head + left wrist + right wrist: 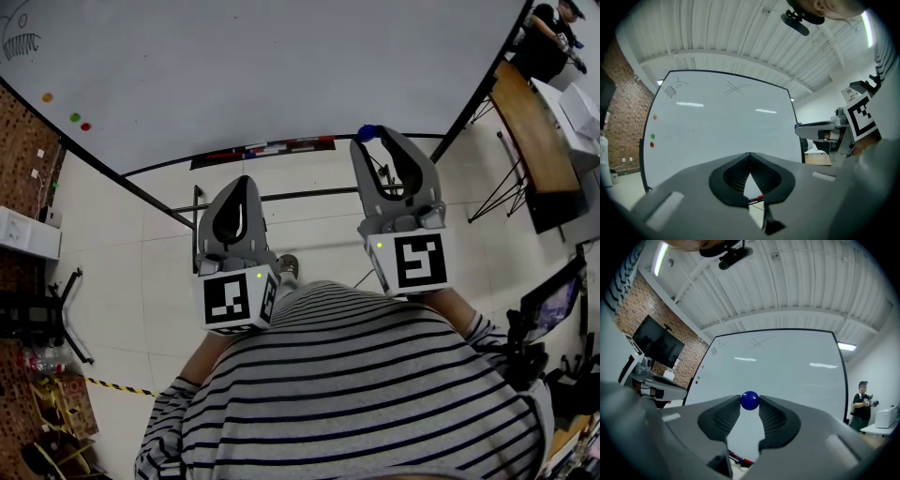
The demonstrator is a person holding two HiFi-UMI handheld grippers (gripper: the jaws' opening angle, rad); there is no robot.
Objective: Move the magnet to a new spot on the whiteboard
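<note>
A round blue magnet (750,401) is pinched between the tips of my right gripper (750,401), clear of the whiteboard (787,376). In the head view the blue magnet (367,134) shows at the tip of the right gripper (368,138), just below the whiteboard's (262,66) lower edge. My left gripper (242,181) is held lower and to the left; its jaws meet at the tips (750,154) with nothing between them. An orange magnet (47,97), a green magnet (75,117) and a red magnet (86,127) stick near the board's left edge.
A marker tray (264,150) with pens runs along the board's bottom. A brick wall (23,150) stands to the left, and a wooden table (531,131) to the right with a person (548,37) beyond it. The board stand's black frame (281,197) crosses the tiled floor.
</note>
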